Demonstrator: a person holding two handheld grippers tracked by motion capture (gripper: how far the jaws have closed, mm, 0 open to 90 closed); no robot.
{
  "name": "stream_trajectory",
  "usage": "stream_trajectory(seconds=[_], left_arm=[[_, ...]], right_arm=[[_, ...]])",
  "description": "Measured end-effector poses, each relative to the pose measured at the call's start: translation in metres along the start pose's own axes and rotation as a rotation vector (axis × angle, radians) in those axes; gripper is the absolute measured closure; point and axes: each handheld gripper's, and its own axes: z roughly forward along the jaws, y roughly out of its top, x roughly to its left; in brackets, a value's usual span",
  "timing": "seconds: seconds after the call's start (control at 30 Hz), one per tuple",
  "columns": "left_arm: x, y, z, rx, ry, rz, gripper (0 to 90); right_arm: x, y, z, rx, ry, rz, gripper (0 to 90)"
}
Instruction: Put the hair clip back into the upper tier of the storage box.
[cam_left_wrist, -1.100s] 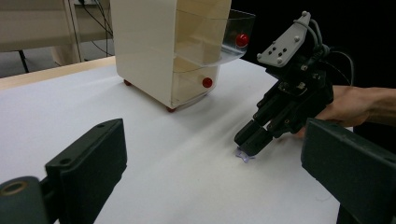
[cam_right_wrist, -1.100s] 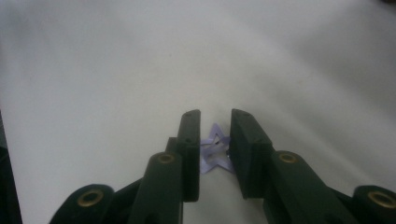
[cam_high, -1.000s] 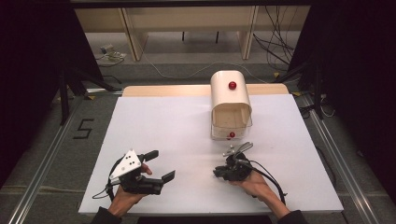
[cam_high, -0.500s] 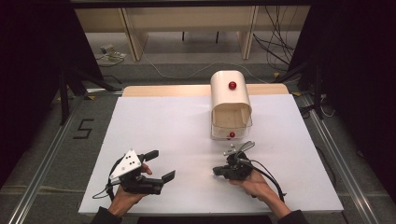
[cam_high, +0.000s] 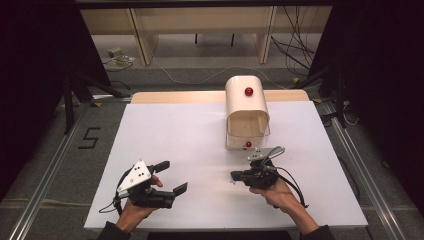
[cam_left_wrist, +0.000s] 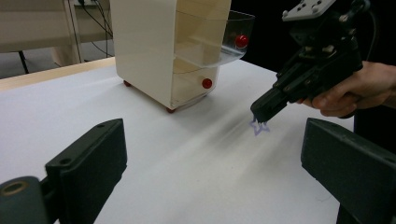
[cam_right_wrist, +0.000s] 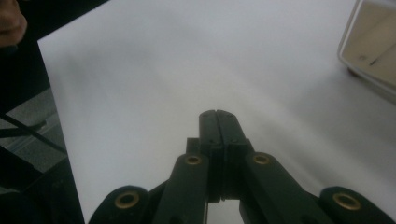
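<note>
Purple star (cam_left_wrist: 258, 127) | on desk (cam_high: 190, 135) near cream cabinet (cam_high: 246, 112) | right gripper (cam_high: 235, 176) fingers clenched on it | left gripper (cam_high: 172, 176) fingers spread, empty

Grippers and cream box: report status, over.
Left gripper open, empty, low over the table. Right gripper shut, tip at a small purple star-shaped thing; grip on it unclear. Cream box stands beyond, clear front ajar. Nothing between.

Drawer cabinet (cam_high: 246, 112) at table (cam_high: 180, 130) back-right; star (cam_left_wrist: 258, 127) in front, nr right gripper (cam_high: 234, 176).
</note>
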Motion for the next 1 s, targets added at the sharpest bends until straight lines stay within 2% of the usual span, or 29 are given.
stream_trajectory(seconds=[0.2,0.63,1.0], left_arm=[[0.000,0.000,0.000,-0.001,0.000,0.000,6.6],[0.000,0.000,0.000,-0.002,0.003,-0.001,6.6],[0.001,0.000,0.000,-0.006,0.005,-0.004,6.6]], right_arm=[[0.001,0.006,-0.013,-0.038,0.000,0.000,90.0],[0.011,0.019,-0.027,-0.082,0.011,-0.031,90.0],[0.015,0.038,-0.041,-0.130,0.018,-0.051,90.0]])
